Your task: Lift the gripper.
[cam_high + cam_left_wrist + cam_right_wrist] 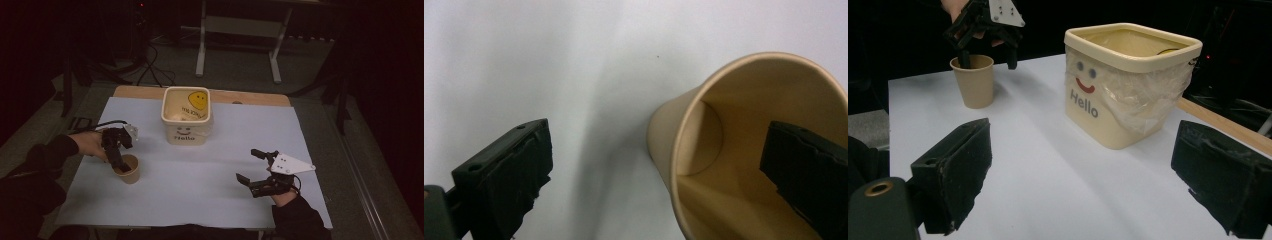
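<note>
Paper cup (129, 170) near the tabletop's left edge, left gripper (120, 161) straddling its rim.
Left gripper's jaws stand wide apart, one inside the cup, one outside, neither pad pressing the wall, so nothing is gripped yet; the straddle looks like setup for pinching the cup wall to lift it. Cup is upright and looks empty in the left gripper view (744, 150). Cream bin (186, 116) with a plastic liner and "Hello" face sits at the middle of the far edge, open top up, likely the drop spot. Right gripper (254, 170) hovers near the right front corner, jaws wide open and empty, parked well apart from the cup, probably to keep clear.
</note>
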Available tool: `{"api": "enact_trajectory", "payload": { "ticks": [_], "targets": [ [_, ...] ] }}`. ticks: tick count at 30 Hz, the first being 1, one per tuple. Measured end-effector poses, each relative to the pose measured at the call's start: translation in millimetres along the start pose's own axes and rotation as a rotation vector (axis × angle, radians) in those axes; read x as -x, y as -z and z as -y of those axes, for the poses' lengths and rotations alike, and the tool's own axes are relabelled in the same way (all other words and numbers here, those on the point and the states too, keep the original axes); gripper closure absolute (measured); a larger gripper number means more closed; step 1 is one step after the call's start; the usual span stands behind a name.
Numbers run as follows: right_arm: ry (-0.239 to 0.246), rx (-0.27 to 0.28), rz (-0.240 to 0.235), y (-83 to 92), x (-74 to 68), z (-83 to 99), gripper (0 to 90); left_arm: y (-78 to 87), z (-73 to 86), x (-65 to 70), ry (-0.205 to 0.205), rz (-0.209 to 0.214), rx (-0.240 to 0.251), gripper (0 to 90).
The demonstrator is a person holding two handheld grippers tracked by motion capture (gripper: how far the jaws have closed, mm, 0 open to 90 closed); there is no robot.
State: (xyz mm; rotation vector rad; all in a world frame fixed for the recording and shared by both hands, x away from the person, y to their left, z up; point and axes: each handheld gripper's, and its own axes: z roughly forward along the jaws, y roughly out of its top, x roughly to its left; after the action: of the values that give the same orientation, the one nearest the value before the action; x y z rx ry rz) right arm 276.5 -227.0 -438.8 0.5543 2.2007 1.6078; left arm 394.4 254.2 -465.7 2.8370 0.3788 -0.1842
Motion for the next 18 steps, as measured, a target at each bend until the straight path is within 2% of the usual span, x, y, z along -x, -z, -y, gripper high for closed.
{"api": "enact_trajectory", "payload": {
  "ticks": [7, 18],
  "targets": [
    [0.002, -0.004, -0.004, -0.9, -0.3, -0.1, 9.2, -0.1, 0.9, 0.5, 0.009, -0.006, -0.003, 1.4],
    [-0.001, -0.009, -0.005, -0.7, -1.1, 0.3, 9.2, 7.3, -3.9, 2.5, -0.002, -0.009, -0.005, 1.3]
  ]
}}
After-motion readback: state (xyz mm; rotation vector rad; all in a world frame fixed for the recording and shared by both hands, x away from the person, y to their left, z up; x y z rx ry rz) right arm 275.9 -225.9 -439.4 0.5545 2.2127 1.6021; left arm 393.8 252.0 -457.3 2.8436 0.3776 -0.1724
